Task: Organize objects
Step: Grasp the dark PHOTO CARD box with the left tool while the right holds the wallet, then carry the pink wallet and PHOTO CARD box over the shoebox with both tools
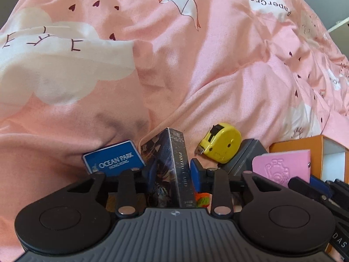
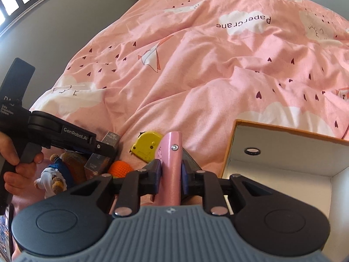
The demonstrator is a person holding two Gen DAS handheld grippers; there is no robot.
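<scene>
While our left gripper (image 1: 172, 172) clamps the photo card box (image 1: 170, 163), our right gripper (image 2: 171, 174) pinches the pink pouch (image 2: 171, 168) beside the orange box (image 2: 283, 150).

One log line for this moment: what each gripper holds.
left gripper: shut on photo card box | right gripper: shut on pink card holder | orange box: open, empty

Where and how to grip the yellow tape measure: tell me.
Grip the tape measure across its two flat round faces, coming from above. It lies tilted on the bedding with one face up, its tab toward the card box; the curved rim would likely slip, so tip it on edge or pinch the body's thin sides.
</scene>
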